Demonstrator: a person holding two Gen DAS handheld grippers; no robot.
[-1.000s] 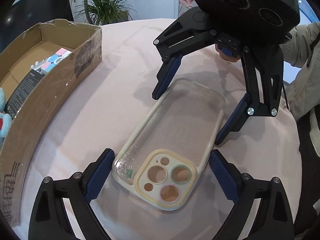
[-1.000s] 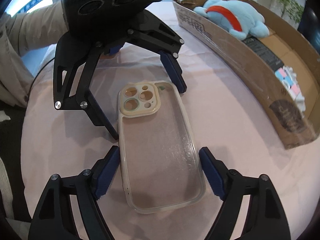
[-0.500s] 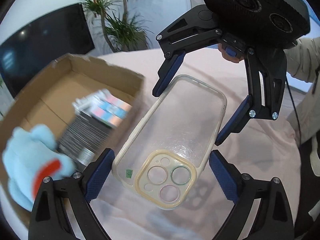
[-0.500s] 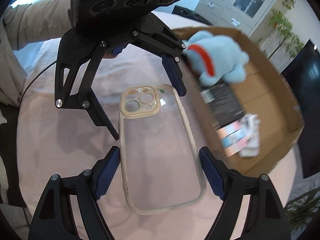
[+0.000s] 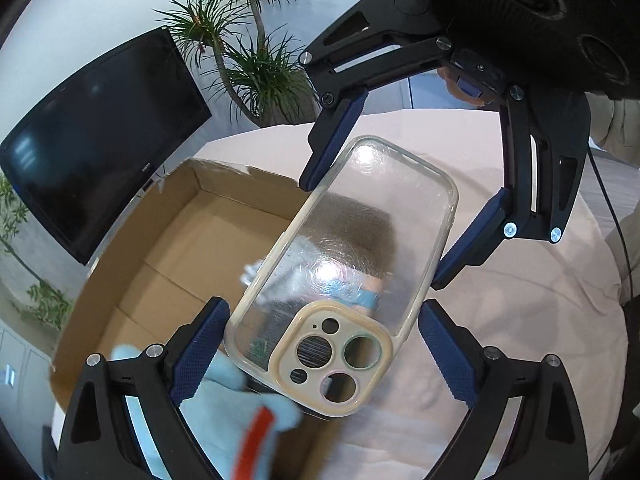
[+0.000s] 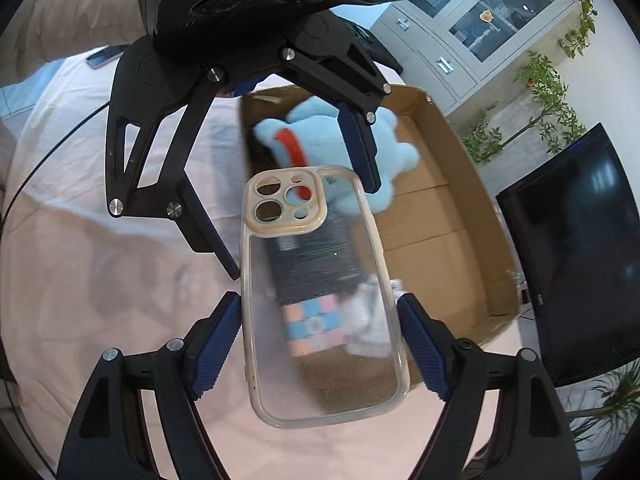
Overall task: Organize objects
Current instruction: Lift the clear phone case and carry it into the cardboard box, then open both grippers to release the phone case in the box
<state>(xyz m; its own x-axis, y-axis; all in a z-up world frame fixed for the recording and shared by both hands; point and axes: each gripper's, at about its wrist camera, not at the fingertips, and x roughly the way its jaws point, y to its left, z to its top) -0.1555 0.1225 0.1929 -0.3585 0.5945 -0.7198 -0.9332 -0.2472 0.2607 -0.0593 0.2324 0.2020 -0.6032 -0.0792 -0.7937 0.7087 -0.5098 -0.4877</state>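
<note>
1. Aloft at centre frame in both wrist views, a clear phone case (image 5: 352, 256) with a cream camera surround hangs above an open cardboard box (image 5: 168, 240), carried between two hand-held grippers.
2. At lower centre of the left wrist view, the left gripper (image 5: 320, 352) clasps the camera end of the case, its blue pads against the two long edges.
3. At upper right of that view, the right gripper (image 5: 400, 200) grips the plain end the same way; a person's pale sleeve (image 5: 616, 128) shows at the frame's right edge.
4. Inside the box, seen in the right wrist view, lie a blue plush toy (image 6: 320, 136) at upper centre, a dark flat item beneath the case, and a pastel puzzle cube (image 6: 316, 324) at lower centre.
5. The step in hand appears to be the carry: the case is clear of the pink tablecloth (image 6: 100, 280) and partly over the box.
6. Next, judging by the layout, both grippers must lower the case together onto bare cardboard at the right of the box, then release at once so it does not tip.
</note>
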